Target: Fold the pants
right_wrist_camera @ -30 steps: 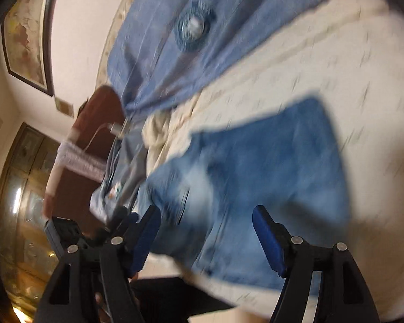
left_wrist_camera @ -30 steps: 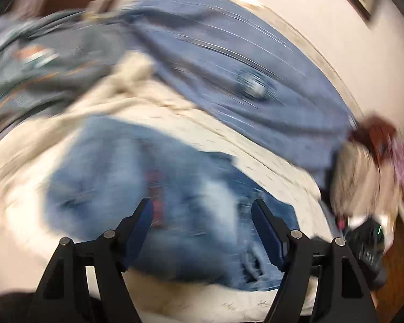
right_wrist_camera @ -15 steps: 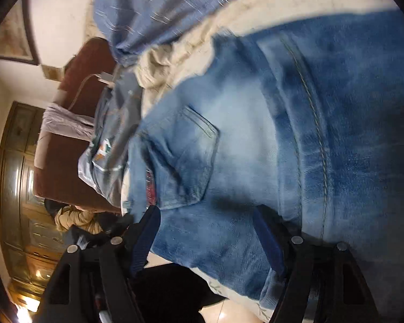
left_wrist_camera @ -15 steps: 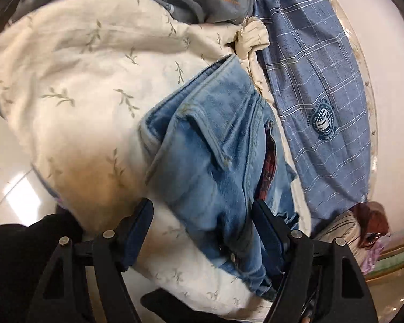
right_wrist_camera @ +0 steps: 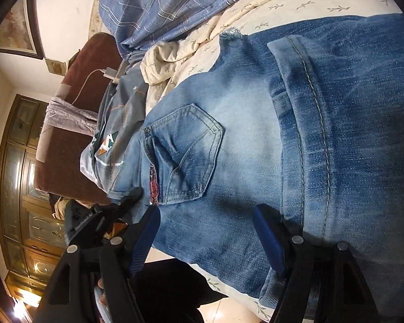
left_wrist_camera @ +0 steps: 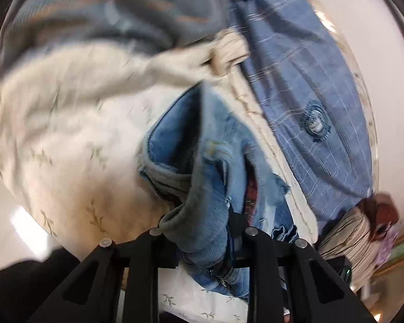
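Observation:
Blue jeans (right_wrist_camera: 256, 140) lie on a cream leaf-print bedsheet (left_wrist_camera: 67, 134), back pocket up. In the left wrist view the waistband end of the jeans (left_wrist_camera: 210, 188) is bunched up between the jaws of my left gripper (left_wrist_camera: 204, 231). Those jaws are closing and pinch the denim, which hides the pads. The same gripper shows in the right wrist view as a black shape at the waistband edge (right_wrist_camera: 105, 212). My right gripper (right_wrist_camera: 207, 239) stands open low over the seat of the jeans, its blue pads (right_wrist_camera: 269, 242) on either side of the denim and not pressing it.
A blue plaid cloth with a round badge (left_wrist_camera: 309, 102) lies along the far side of the bed. A grey printed garment (right_wrist_camera: 115, 123) is heaped beside the jeans. Beyond are a brown padded piece (right_wrist_camera: 75, 113) with a white charger cable, a wooden cabinet (right_wrist_camera: 16, 188) and tiled floor.
The left jaws have gone from wide open to pinched on the jeans' waistband, which now bunches up between them. The right gripper came close over the jeans, then held still.

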A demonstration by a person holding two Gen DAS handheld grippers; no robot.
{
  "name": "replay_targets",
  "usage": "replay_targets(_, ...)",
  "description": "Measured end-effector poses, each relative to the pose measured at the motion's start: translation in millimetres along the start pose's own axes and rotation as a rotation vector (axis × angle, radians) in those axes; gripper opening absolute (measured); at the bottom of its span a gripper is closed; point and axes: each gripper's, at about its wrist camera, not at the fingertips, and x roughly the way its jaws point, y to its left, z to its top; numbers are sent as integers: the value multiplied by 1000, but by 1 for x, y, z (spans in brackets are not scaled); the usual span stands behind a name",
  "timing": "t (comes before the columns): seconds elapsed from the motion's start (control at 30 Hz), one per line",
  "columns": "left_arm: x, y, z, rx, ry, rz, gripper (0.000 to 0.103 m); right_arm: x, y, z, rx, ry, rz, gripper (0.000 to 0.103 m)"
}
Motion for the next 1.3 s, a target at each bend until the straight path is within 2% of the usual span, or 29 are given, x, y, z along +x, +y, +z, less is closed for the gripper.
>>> replay_targets(0.03,-2,-8,-2,48,-21,17,24,0,1,0,1,4,-5,75)
replay_targets(0.1,1,-6,-3,40,-15,38,24,0,5,3,12,17,-11,75)
replay_targets(0.2,12,10,-1,-23,17,65,26,-8,18,7,23,-3,99,76)
replay_targets(0.27,14,15,-2,-46,30,79,39,-4,26,9,-1,-1,90,75)
replay_targets(0.33,16,21,-2,-85,40,119,74,18,20,6,-5,69,13,75)
replay_targets(0.37,16,24,-3,-104,31,119,74,28,13,4,2,95,-8,73)
replay_targets(0.4,15,26,-2,-112,24,112,74,26,14,3,-13,67,-11,73)
replay_targets(0.47,14,19,1,-68,2,122,59,24,21,3,-24,72,-31,73)
replay_targets(0.5,12,17,1,-37,-10,147,35,25,21,3,-25,77,-37,73)
replay_targets(0.53,9,13,2,-5,-23,129,29,25,21,3,-20,75,-36,73)
replay_targets(0.6,4,9,2,27,-36,118,24,20,25,4,7,66,-20,73)
replay_targets(0.67,0,1,1,80,-55,130,23,6,34,8,12,16,47,73)
replay_targets(0.73,-3,-8,-1,127,-75,146,22,1,45,11,-28,-10,46,73)
replay_targets(0.8,-5,-16,0,154,-90,151,22,19,36,16,-19,36,-23,73)
replay_targets(0.83,-5,-21,0,172,-93,152,22,40,18,15,35,119,-39,73)
replay_targets(0.87,-7,-24,-1,194,-104,159,22,38,14,16,34,94,-32,66)
replay_targets(0.93,-9,-27,-1,209,-110,162,22,25,18,20,86,95,-3,66)
replay_targets(1.07,-8,-24,0,194,-102,169,22,-2,45,48,11,-10,56,67)
replay_targets(1.13,-6,-22,1,186,-99,166,22,-10,48,67,5,-64,50,68)
replay_targets(1.2,-7,-21,1,188,-101,163,22,-9,46,89,29,-113,55,68)
replay_targets(1.3,-6,-20,-1,190,-107,168,22,11,22,116,86,-121,27,72)
